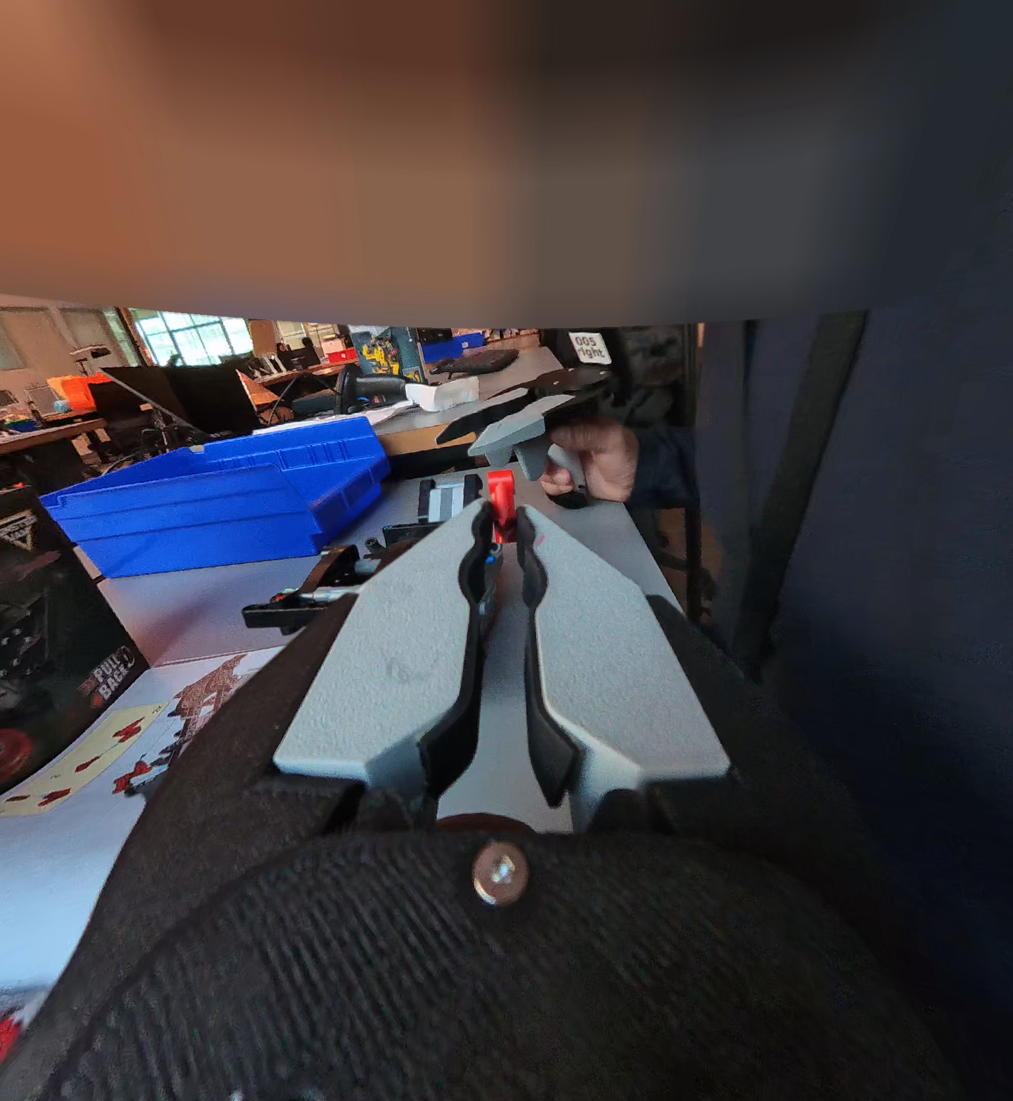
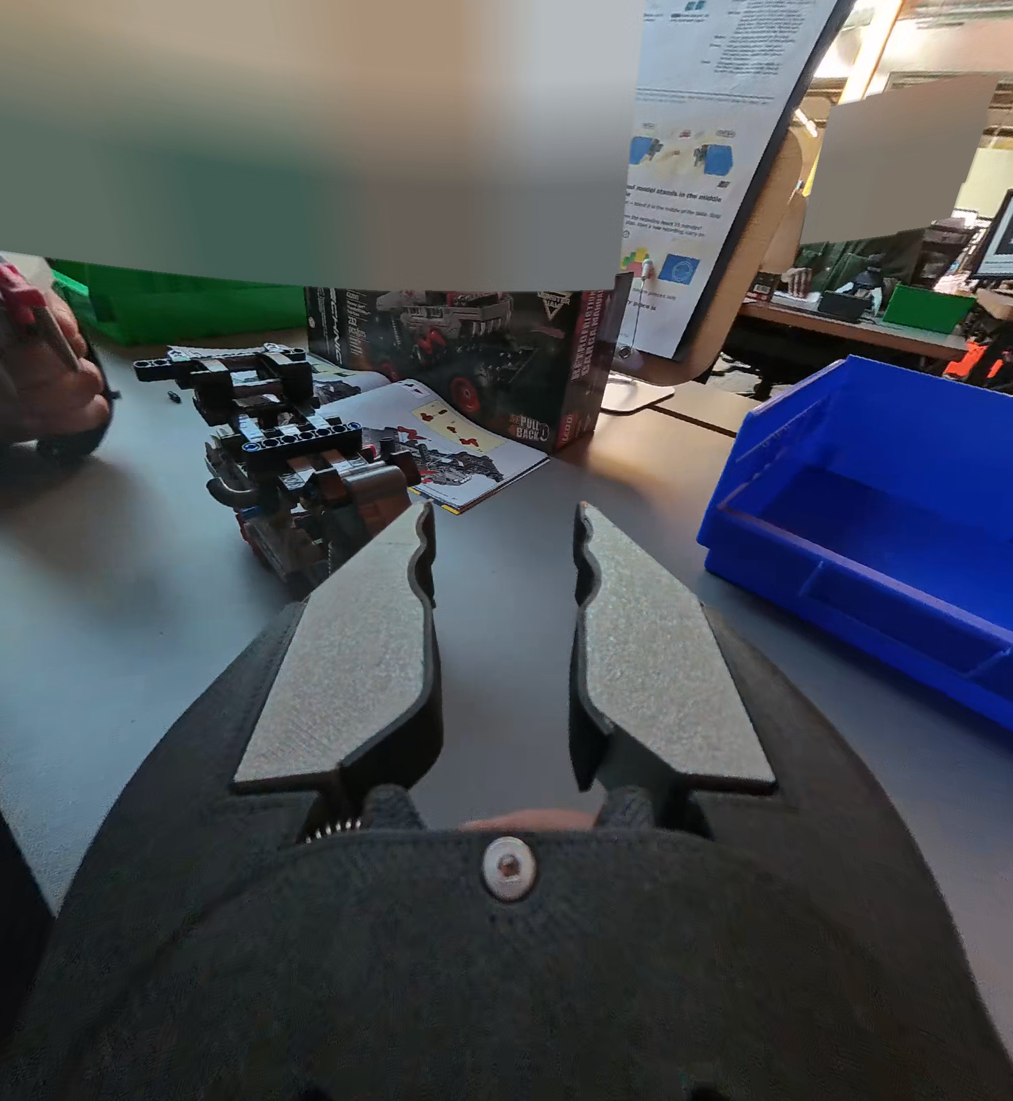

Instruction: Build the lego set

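Left wrist view: your left tool (image 1: pixel 502 519) pinches a small red lego piece (image 1: pixel 501 500) at its fingertips, jaws nearly together, held above the grey worktop (image 1: pixel 206 602). Black lego parts (image 1: pixel 319 587) of the model lie on the worktop just left of the tool. A blue bin (image 1: pixel 218 494) sits behind them toward the far left edge. The set's box (image 1: pixel 27 631) stands at the left, with the open instruction booklet (image 1: pixel 134 733) lying beside it. Your right tool (image 1: pixel 516 438) shows farther off near the far right edge, a hand (image 1: pixel 596 459) gripping it.

Right wrist view: your right tool (image 2: pixel 504 524) is spread wide, nothing between the jaws, low over the worktop (image 2: pixel 105 566). The partly built lego model (image 2: pixel 289 441) stands just left of its left finger (image 2: pixel 373 625). The booklet (image 2: pixel 432 435) and box (image 2: pixel 474 351) lie behind the model. The blue bin (image 2: pixel 885 536) sits at the right edge. A green bin (image 2: pixel 176 310) sits at the far left.
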